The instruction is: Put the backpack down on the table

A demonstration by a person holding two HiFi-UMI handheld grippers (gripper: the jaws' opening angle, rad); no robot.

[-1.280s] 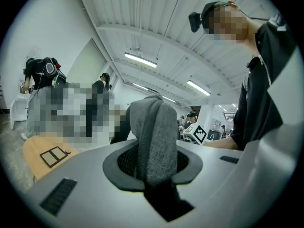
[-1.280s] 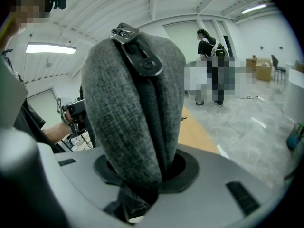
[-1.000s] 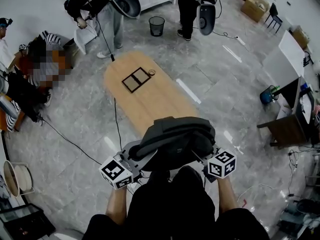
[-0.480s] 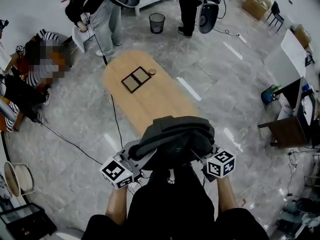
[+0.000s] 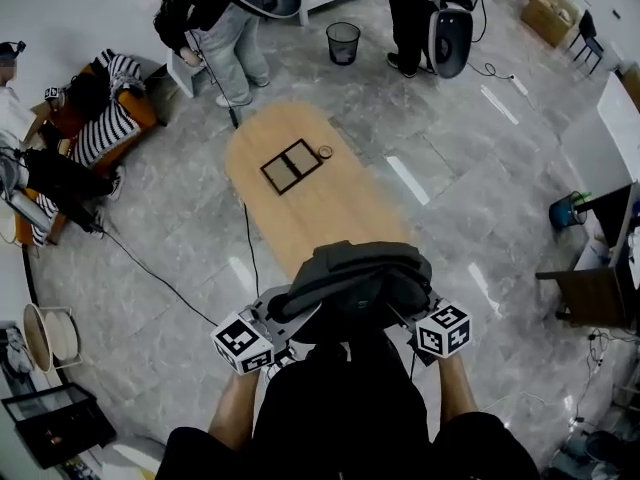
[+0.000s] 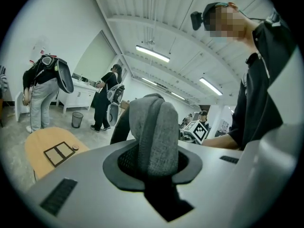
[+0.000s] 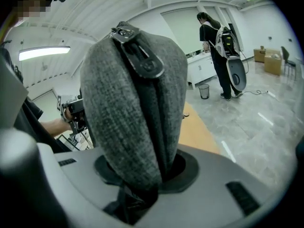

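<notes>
Hanging between the two grippers, the grey backpack (image 5: 355, 283) sits over the near end of the oval wooden table (image 5: 320, 208), just in front of the person's torso. The head view does not show whether its underside touches the tabletop. The left gripper (image 5: 278, 313) grips the bag's left side. In the left gripper view, a thick fold of grey knit fabric rises from between its jaws, which are pressed narrow onto it. The right gripper (image 5: 408, 313) grips the bag's right side. In the right gripper view, its jaws are closed on a bulging fold of the same fabric, with a dark zipper pull (image 7: 142, 63) running down its top. Both marker cubes face upward beside the person's forearms. Farther along the table, well apart from the bag, lies a black two-pane frame (image 5: 292, 166) with a small round object (image 5: 325, 152) just to its right. A black cable (image 5: 245, 230) trails down the table's left edge and across the grey tiled floor. Beyond the far end stands a mesh waste bin (image 5: 343, 40), between two standing people.
</notes>
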